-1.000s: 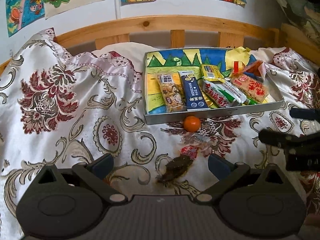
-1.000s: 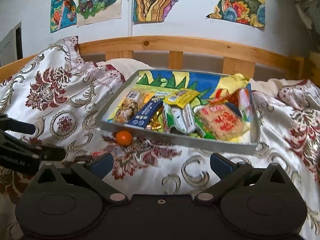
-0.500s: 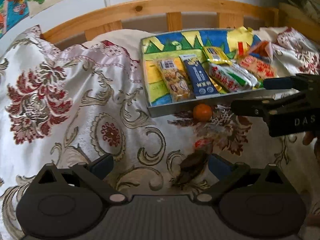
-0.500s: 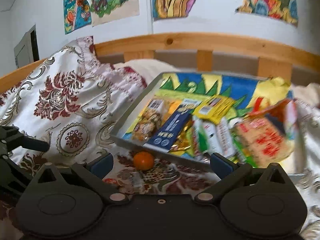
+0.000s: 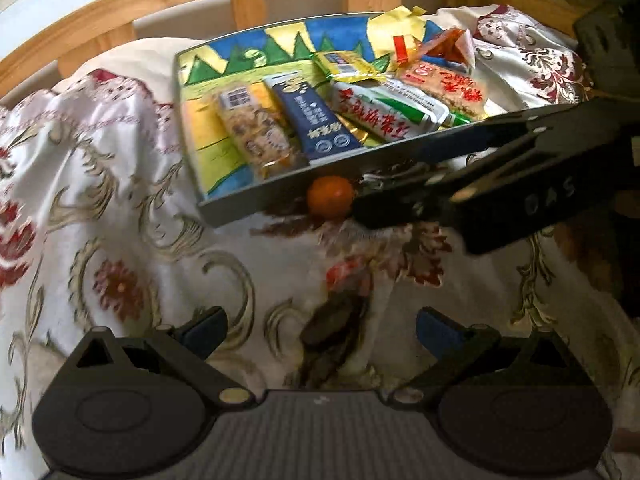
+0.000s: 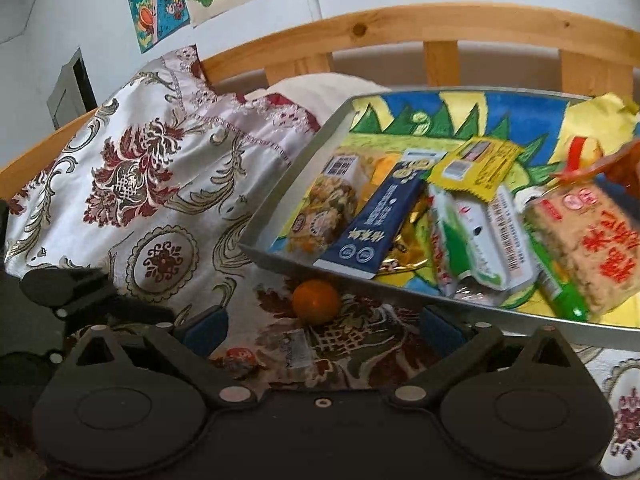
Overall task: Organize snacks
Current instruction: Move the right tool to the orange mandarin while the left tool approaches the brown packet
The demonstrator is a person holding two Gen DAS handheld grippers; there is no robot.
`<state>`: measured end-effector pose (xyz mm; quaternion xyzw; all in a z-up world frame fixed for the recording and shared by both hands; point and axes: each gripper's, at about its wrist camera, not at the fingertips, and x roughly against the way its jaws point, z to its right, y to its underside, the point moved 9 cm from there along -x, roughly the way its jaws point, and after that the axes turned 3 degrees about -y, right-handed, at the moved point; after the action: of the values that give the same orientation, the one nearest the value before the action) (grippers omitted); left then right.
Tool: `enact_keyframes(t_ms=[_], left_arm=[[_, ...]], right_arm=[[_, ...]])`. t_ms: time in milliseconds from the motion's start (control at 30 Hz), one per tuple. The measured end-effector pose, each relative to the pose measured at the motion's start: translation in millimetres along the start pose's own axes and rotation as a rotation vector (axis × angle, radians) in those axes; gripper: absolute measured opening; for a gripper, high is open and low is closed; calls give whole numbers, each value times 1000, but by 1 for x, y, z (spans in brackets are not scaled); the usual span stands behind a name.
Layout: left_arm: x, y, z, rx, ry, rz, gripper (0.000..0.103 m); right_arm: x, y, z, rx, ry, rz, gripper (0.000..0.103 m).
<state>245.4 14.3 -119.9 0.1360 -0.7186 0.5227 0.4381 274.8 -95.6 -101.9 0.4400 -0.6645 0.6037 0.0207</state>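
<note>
So the snacks are mostly in the tray [image 5: 256, 204], a shallow grey box with a painted bottom sitting on the floral bedspread [image 5: 100, 184] up near the wooden headboard [image 6: 440, 24]. Inside, from the tray's left side going right: a nut bar [image 5: 256, 132], a dark blue packet [image 5: 316, 120], a white and green packet [image 5: 392, 112], and a rice cracker pack [image 5: 444, 84] at the right end, with a small yellow packet [image 5: 344, 62] toward the back. The left third of the tray floor is bare.

The little orange [image 6: 316, 301] is outside, sitting right against the tray's front wall on the bedspread. Just in front of it are a clear-wrapped candy [image 6: 298, 346] and a red-wrapped one [image 6: 240, 358], and closer to the left camera a dark wrapper [image 5: 332, 328].

The right gripper [image 6: 320, 326] has its jaws spread wide and nothing between them, with the orange just ahead of the gap. From the left wrist view you see one of its fingers [image 5: 400, 200] right beside the orange, looks like touching it but too blurry to swear.

The left gripper [image 5: 318, 328] is also wide open and empty, low over the dark wrapper. Lots of open bedspread off to the left of the tray.
</note>
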Motion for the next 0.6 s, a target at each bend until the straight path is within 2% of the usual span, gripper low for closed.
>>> enact_keyframes(t_ms=[67, 100, 167, 233, 267, 400, 467, 500, 600], left_arm=[[-4, -2, 0, 2, 17, 0, 100], [-5, -2, 0, 3, 36, -3, 96], [-5, -3, 1, 5, 68, 4, 90], [-4, -3, 2, 0, 85, 22, 81], [-4, -3, 2, -4, 92, 23, 80], [-2, -3, 4, -33, 100, 22, 59], [-1, -3, 3, -34, 98, 14, 56], [-1, -3, 2, -27, 101, 10, 53], [-1, -2, -1, 5, 96, 7, 53]], right_arm=[[-6, 0, -1, -7, -5, -14, 93], [-9, 0, 0, -9, -5, -18, 92], [-14, -1, 0, -12, -2, -29, 85], [-20, -1, -1, -18, -1, -39, 78], [-22, -1, 0, -24, 1, -44, 75], [-30, 1, 2, -52, 3, -62, 66], [-33, 0, 0, -46, 11, -63, 60], [-35, 0, -1, -38, 16, -63, 59], [-39, 0, -3, -30, 19, -65, 58]])
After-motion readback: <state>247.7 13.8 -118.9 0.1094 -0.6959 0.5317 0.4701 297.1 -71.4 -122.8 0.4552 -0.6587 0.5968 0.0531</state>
